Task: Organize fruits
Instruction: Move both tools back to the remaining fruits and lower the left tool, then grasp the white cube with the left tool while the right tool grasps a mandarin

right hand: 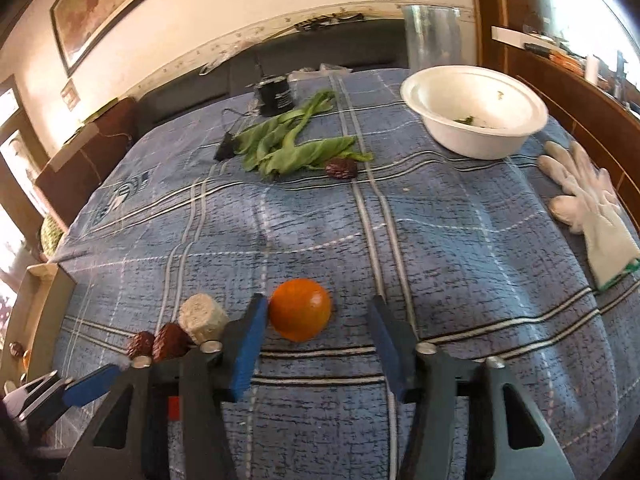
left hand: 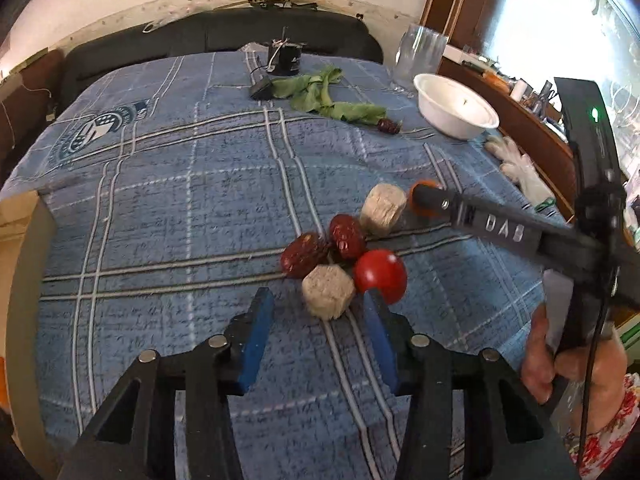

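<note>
My left claw (left hand: 318, 312) hangs low over the blue plaid tablecloth (left hand: 168, 200), its blue pads spread apart with nothing between them but cloth. Just past the tips, at twelve o'clock, sits a pale rice-cake block (left hand: 328, 291); the red cherry tomato (left hand: 381, 276) touches the tip of the pad on the right side of the view, at about one o'clock. Beyond the block, two wrinkled red dates (left hand: 347, 237) lie side by side, and a second pale block (left hand: 383, 209) sits at one o'clock behind them.

My right claw (right hand: 316, 316) is also spread wide, gripping nothing. An orange cherry tomato (right hand: 300, 314) rests on the cloth between its pads, against the pad on the left side of the view and well clear of the other. At nine o'clock from it, the pale block and the dates show again beside my arm.

Farther off, at one o'clock, stands a white bowl (right hand: 472, 136) with a few green scraps inside. Green leaves (right hand: 288, 148) lie at twelve o'clock with a lone date (right hand: 341, 168) at their near edge. A white glove (right hand: 588, 204) lies at two o'clock near the table edge.
</note>
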`<state>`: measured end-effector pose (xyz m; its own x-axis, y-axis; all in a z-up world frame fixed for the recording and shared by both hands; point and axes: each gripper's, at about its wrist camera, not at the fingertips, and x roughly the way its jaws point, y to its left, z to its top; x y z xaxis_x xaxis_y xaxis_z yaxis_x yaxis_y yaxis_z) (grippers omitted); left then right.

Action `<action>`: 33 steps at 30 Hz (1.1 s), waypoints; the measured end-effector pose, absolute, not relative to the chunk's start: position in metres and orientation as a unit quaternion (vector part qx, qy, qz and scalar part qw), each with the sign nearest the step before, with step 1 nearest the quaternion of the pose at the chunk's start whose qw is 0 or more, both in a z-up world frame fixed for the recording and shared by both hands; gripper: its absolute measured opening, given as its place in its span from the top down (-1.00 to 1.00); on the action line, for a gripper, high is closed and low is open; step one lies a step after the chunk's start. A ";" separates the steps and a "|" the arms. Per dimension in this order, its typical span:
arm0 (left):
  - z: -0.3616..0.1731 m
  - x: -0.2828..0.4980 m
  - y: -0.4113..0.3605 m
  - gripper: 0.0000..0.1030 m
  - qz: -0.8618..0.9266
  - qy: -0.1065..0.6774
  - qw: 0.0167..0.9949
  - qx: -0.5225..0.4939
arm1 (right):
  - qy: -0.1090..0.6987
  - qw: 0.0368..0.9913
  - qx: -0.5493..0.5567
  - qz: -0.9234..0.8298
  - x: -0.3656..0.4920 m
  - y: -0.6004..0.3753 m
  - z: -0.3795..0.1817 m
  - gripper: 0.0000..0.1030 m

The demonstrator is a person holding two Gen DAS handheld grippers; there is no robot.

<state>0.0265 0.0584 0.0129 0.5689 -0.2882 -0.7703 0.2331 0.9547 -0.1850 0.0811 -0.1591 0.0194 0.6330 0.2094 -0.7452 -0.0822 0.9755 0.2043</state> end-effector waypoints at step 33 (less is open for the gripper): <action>0.033 -0.008 0.086 0.48 -0.157 0.398 0.899 -0.090 | 0.389 0.912 0.073 0.109 0.005 -0.143 0.066 0.36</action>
<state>-0.0077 0.0865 0.0335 0.6334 -0.3542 -0.6880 0.2113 0.9345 -0.2867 0.0054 -0.1426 0.0665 0.6735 0.2549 -0.6939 -0.1415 0.9658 0.2175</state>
